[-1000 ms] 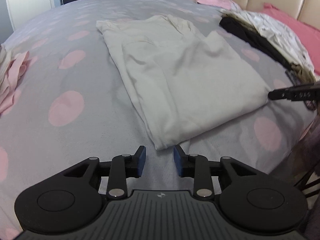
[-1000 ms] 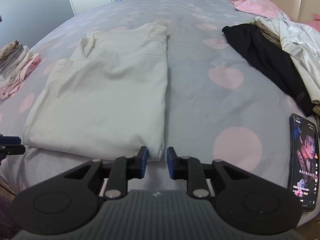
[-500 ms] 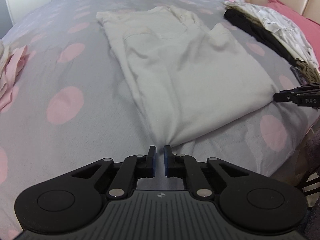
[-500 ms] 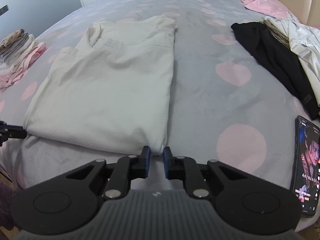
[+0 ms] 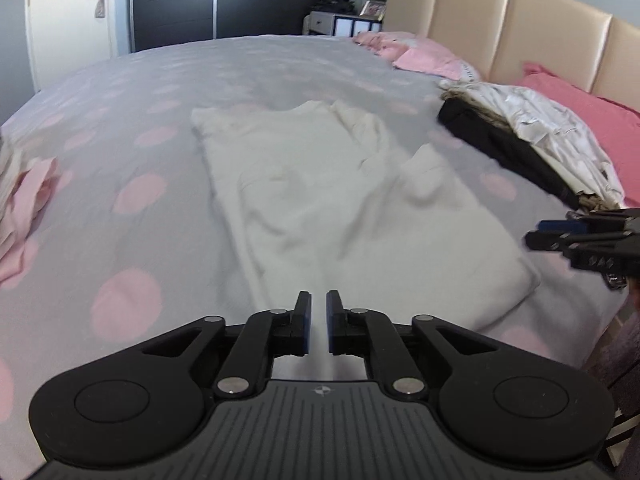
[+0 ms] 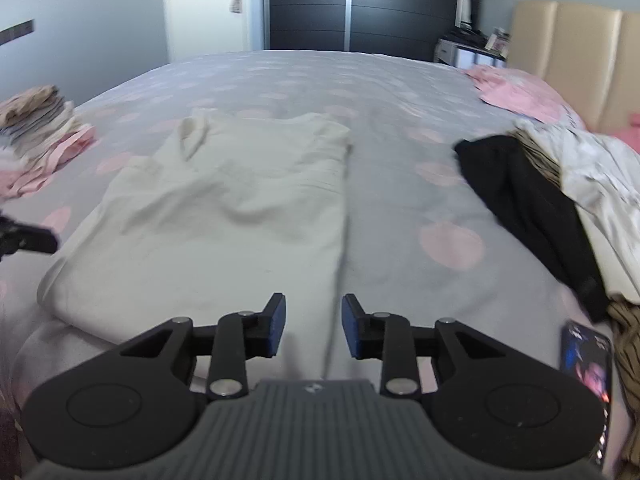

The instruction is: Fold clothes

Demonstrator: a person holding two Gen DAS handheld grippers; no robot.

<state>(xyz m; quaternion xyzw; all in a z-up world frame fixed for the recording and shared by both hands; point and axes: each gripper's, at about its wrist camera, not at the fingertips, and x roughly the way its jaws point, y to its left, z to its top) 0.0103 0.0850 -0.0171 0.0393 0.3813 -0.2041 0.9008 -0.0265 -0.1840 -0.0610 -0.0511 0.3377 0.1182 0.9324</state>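
Observation:
A cream shirt (image 5: 340, 200) lies folded lengthwise on the grey bed cover with pink dots (image 5: 120, 160). My left gripper (image 5: 316, 320) holds the shirt's near left corner: cloth fills the narrow gap between the pads and rises slightly from the bed, while the jaws are opening a little. In the right wrist view the shirt (image 6: 240, 208) runs away from me. My right gripper (image 6: 313, 326) is at its near right corner, jaws opening; the cloth edge lies between the pads, which stand clear of it. Each gripper shows at the edge of the other's view.
A black garment (image 6: 520, 192) and a heap of pale clothes (image 6: 592, 168) lie to the right, with a phone (image 6: 586, 360) at the near right edge. A stack of folded clothes (image 6: 36, 120) sits far left. Pink pillows (image 5: 580, 120) rest against the beige headboard (image 5: 480, 24).
The left jaws closed on the shirt's near left corner and rose, dragging the cloth up. The right jaws narrowed, then spread wide. Both views tilted up to show more of the room.

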